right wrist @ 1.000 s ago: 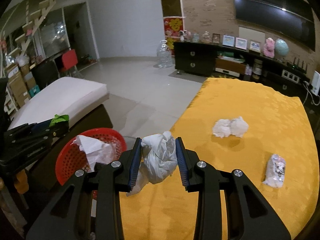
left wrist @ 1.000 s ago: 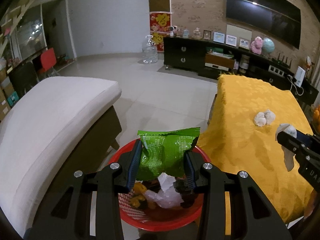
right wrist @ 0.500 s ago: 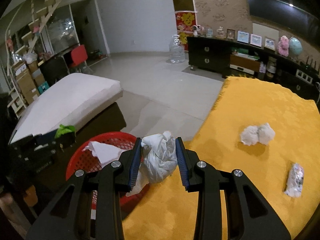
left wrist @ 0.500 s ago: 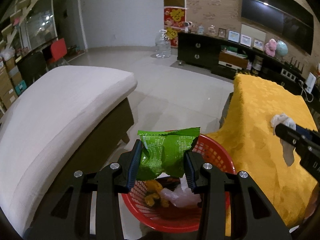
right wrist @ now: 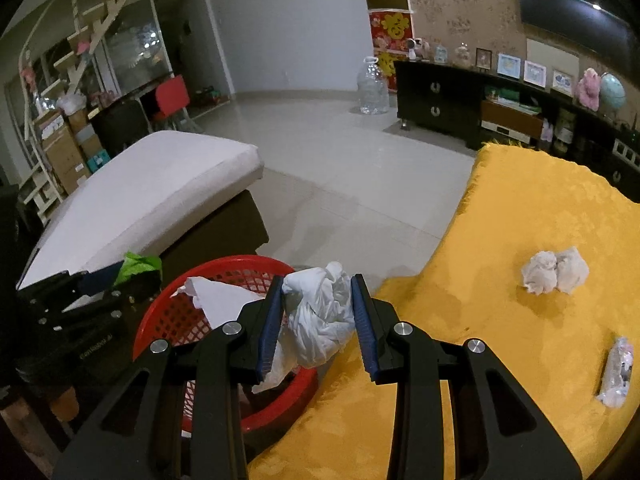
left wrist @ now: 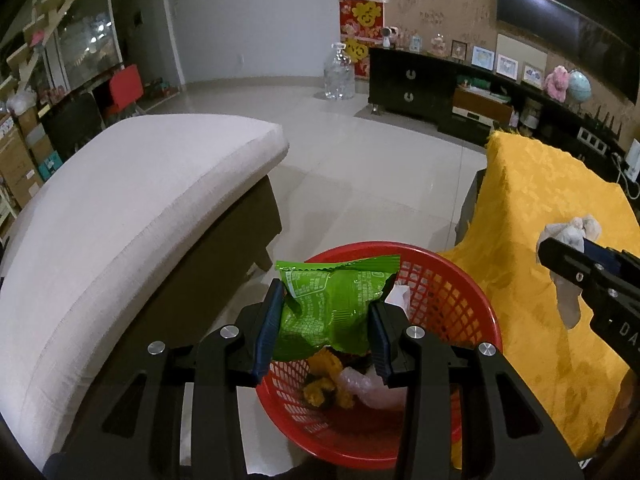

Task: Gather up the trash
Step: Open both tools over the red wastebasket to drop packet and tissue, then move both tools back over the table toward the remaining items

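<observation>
Your left hand-held gripper [left wrist: 326, 314] clamps a green snack wrapper [left wrist: 332, 304] above the red mesh basket [left wrist: 452, 292]. Your right hand-held gripper [right wrist: 316, 312] pinches a crumpled white plastic bag [right wrist: 322, 314] over the basket's rim, beside the yellow-covered desk [right wrist: 500, 240].

Both wrist views angle down, close over shared red basket [left wrist: 460, 292] [right wrist: 244, 268]

A green snack wrapper [left wrist: 328, 312] hangs over the red mesh basket [left wrist: 472, 312]; crumpled white plastic [right wrist: 320, 316] hovers beside it; tissue wads [right wrist: 554, 272] lie on the yellow desk [right wrist: 500, 240].
</observation>
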Demonstrator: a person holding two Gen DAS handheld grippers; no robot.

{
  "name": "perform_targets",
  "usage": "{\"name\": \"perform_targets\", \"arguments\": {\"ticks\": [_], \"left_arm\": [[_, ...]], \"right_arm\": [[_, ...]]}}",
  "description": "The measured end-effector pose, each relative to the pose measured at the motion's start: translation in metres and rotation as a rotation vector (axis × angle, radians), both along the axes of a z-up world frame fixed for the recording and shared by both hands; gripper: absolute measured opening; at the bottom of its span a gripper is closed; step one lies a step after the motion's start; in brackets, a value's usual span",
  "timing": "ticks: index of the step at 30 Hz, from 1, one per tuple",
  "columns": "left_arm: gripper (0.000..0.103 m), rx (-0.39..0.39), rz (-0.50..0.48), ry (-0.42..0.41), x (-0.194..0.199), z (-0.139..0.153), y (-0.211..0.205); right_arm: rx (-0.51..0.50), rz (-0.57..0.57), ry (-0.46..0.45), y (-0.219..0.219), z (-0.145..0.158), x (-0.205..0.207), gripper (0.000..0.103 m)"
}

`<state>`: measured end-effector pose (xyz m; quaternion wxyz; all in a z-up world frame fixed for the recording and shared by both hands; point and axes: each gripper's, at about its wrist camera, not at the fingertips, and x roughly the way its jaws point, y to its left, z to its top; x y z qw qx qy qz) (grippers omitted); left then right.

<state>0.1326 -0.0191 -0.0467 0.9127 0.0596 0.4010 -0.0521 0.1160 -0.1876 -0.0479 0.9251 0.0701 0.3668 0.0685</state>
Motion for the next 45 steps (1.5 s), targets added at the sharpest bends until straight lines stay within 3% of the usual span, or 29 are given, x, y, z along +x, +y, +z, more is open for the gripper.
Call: {"name": "perform_targets", "arguments": {"ticks": [18, 26, 28, 32, 36, 45], "left_arm": [[0.038, 0.014, 0.058, 0.117, 0.015, -0.026, 0.012], [0.039, 0.002, 0.053, 0.117, 0.014, -0.025, 0.014], [0.042, -0.013, 0.055, 0.125, 0.015, -0.025, 0.016], [0.065, -0.042, 0.066, 0.121, 0.014, -0.022, 0.020], [0.075, -0.076, 0.065, 0.083, 0.010, -0.012, 0.021], [0.078, -0.119, 0.063, 0.035, 0.005, 0.000, 0.022]], "right_arm": [[0.046, 0.092, 0.103, 0.029, -0.026, 0.017, 0.034], [0.095, 0.111, 0.124, 0.030, -0.028, 0.014, 0.044], [0.104, 0.110, 0.124, 0.029, -0.028, 0.013, 0.049], [0.105, 0.091, 0.113, 0.023, -0.025, 0.009, 0.054], [0.106, 0.061, 0.103, 0.012, -0.021, 0.005, 0.056], [0.048, -0.004, 0.065, -0.006, -0.012, -0.012, 0.067]]}}
